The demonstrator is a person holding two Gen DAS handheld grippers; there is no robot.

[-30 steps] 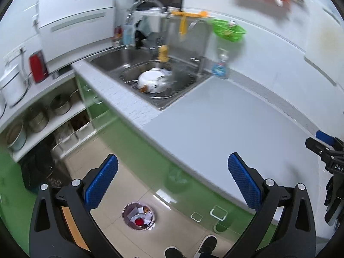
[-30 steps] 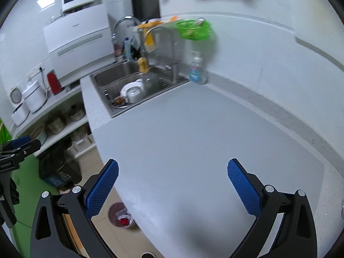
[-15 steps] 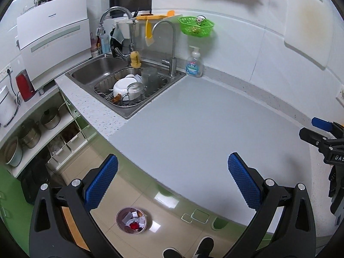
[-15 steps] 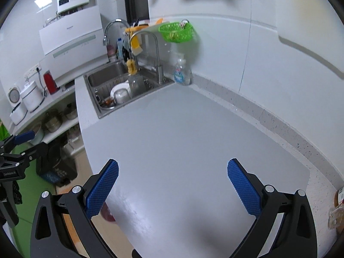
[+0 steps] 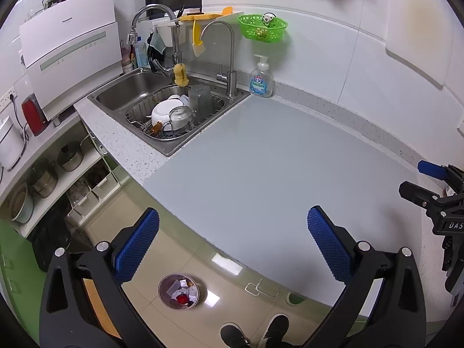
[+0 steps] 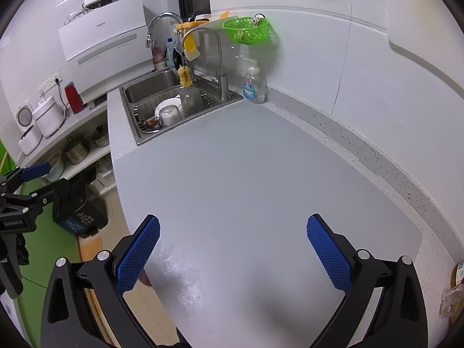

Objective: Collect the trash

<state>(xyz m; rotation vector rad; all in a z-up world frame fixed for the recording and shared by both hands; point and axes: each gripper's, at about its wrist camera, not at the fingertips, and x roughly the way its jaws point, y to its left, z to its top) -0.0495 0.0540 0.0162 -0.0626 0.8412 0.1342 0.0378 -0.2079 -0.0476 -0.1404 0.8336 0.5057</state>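
Observation:
A small round trash bin stands on the tiled floor below the counter's front edge, with several scraps and something red inside. My left gripper hangs open above the counter edge, nothing between its blue pads. Over the grey countertop my right gripper is open too and holds nothing. At the far right edge of the right wrist view lie a clear plastic wrapper and a jar-like item. Each gripper shows at the side of the other's view.
A steel sink with a dish rack, bowls and a glass is at the back left. A soap bottle stands by the tap and a green basket hangs on the wall. Shelves with pots are at left. Shoes show on the floor.
Both views have swung upward and to the right over the counter, so the sink moved left and further off. The bin stays at the bottom of the left view. Both grippers remain open.

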